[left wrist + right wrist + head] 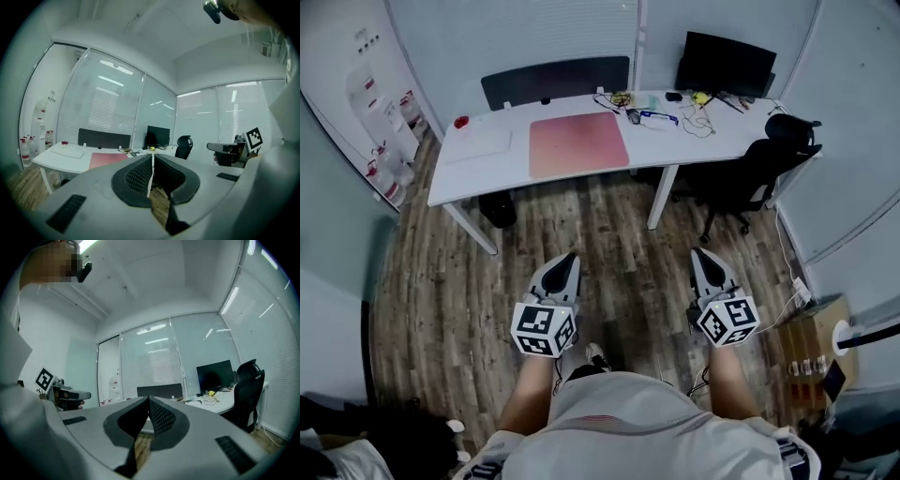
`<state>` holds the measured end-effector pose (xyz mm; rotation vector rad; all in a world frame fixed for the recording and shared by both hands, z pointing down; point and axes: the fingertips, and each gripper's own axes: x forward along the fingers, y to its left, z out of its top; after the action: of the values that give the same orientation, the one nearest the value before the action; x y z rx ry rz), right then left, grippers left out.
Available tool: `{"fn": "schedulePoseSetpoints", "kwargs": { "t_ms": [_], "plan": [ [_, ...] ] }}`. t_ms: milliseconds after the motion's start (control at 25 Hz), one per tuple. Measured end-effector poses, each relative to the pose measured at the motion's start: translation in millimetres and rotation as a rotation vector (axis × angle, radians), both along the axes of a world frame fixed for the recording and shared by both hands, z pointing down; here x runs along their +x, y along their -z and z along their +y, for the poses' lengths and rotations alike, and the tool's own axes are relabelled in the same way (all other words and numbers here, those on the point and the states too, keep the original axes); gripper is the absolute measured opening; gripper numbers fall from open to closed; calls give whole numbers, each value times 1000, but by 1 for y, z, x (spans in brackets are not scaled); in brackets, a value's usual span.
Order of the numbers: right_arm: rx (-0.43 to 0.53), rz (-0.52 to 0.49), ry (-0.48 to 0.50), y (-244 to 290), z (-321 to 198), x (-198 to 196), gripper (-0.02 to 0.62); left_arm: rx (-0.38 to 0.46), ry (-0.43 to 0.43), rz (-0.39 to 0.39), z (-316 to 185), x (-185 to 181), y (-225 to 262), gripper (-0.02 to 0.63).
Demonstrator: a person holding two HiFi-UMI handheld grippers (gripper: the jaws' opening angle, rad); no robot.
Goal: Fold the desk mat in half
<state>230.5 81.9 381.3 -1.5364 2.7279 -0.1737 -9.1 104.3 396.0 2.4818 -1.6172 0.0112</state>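
A pink desk mat lies flat and unfolded on the white desk, seen far ahead in the head view; it also shows as a pink strip in the left gripper view. My left gripper and right gripper are held over the wooden floor, well short of the desk. Both are shut with nothing between the jaws. In the right gripper view the mat is hidden behind the jaws.
A white keyboard lies left of the mat, and cables and small items lie to its right. A black monitor stands at the back right. A black office chair stands right of the desk. Water bottles stand at the left wall.
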Motion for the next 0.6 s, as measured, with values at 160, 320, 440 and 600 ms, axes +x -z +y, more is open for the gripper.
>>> {"fn": "schedulePoseSetpoints", "kwargs": {
  "t_ms": [160, 320, 440, 600],
  "plan": [
    [-20, 6, 13, -8, -62, -33, 52, -10, 14, -8, -58, -33, -4, 25],
    [-54, 25, 30, -22, -109, -58, 52, -33, 21, -12, -102, -53, -14, 25],
    [-78, 25, 40, -31, -146, -64, 52, -52, 29, -12, -133, -59, -20, 26],
    [-93, 9, 65, -39, -205, -64, 52, -69, 67, -26, -177, -62, -27, 26]
  ]
}}
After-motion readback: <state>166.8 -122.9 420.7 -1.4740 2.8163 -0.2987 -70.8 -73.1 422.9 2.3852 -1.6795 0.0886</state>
